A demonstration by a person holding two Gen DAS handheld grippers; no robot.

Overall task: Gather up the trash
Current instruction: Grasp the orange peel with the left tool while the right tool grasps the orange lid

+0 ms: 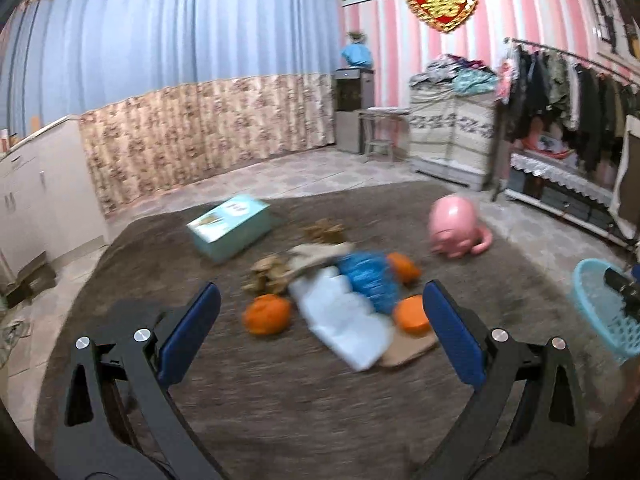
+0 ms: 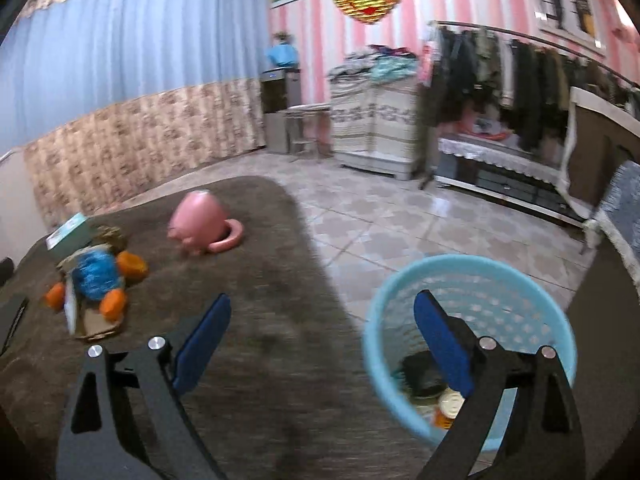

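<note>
Left tool (image 1: 320, 320): released, jaws wide, empty, above the brown rug (image 1: 280, 392).
Right tool (image 2: 322, 334): released, empty, one finger over the blue basket (image 2: 532, 280).
Trash pile (image 1: 344, 300): on the rug, blurred; orange peels, white paper, blue wrapper, perhaps cardboard.
Basket: on the tiled floor beside the rug, scraps inside.

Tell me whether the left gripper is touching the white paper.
Apart. In the left wrist view the left gripper is wide open, and brown carpet shows between each pad and the white paper.
</note>
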